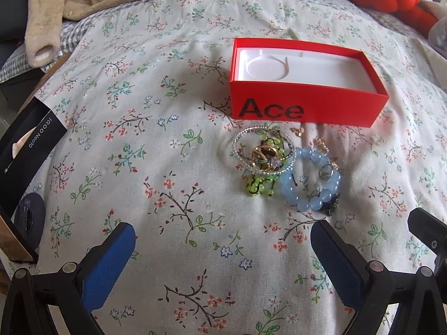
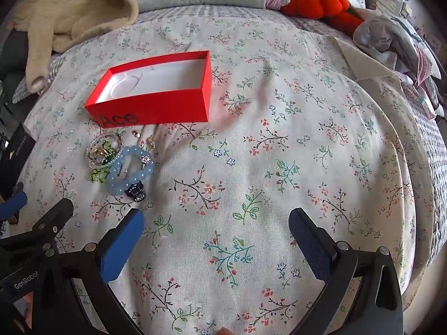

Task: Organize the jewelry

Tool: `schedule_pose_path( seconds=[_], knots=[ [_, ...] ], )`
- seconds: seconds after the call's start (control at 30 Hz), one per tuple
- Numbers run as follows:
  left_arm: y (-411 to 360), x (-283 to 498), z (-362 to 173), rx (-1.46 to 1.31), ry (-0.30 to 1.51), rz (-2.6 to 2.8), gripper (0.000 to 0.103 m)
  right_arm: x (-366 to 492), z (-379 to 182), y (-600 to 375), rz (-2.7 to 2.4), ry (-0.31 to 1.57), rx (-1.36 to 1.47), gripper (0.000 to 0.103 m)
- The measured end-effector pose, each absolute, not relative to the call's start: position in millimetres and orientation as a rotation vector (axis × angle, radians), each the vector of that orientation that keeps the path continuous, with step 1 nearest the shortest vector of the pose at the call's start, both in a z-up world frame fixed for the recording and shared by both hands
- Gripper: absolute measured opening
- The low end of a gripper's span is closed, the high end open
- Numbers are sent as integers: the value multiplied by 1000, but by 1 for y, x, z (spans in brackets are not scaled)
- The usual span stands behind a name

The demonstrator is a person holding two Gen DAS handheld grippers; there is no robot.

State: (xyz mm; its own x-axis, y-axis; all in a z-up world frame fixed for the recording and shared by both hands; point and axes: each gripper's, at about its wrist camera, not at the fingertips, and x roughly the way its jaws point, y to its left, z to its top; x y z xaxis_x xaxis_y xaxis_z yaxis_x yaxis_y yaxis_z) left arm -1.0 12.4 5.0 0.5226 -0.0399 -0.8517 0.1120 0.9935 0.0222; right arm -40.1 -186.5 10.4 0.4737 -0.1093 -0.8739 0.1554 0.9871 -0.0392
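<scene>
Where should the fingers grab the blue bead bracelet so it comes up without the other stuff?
Probably the near arc of the blue bead bracelet, coming straight down with one finger inside the loop. It lies flat, and that side is free, while the far-left side touches the sparkly bangle and green beads. Avoid the dark clip.

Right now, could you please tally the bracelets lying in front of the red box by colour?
Blue bead bracelet: 1
Green bead bracelet: 1
Sparkly silver bangle: 1
Total: 3, all on the bedspread beside the empty red box. The small gold pieces tangled among them are too jumbled to count.
</scene>
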Motion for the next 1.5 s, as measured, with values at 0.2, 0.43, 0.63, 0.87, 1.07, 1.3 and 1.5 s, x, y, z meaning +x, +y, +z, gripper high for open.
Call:
schedule_pose_path(
  seconds=[0.2,0.43,0.63,0.87,1.07,1.3,1.5],
  knots=[
    [12,-2,6,77,1015,-92,103,-41,11,-188,-165,1064,52,103],
    [12,-5,5,46,1023,-98,103,-42,12,-189,-170,1063,52,103],
    [8,-7,8,46,1019,-102,103,-43,15,-191,-175,1055,56,103],
    [10,-7,8,42,1019,-97,103,-44,17,-193,-178,1050,58,103],
    [12,-6,7,45,1026,-94,103,-45,18,-195,-180,1048,65,103],
    [12,-6,8,45,1019,-96,103,-45,18,-193,-178,1049,60,103],
    [12,-6,9,47,1019,-97,103,-44,18,-193,-178,1050,60,103]
  ],
)
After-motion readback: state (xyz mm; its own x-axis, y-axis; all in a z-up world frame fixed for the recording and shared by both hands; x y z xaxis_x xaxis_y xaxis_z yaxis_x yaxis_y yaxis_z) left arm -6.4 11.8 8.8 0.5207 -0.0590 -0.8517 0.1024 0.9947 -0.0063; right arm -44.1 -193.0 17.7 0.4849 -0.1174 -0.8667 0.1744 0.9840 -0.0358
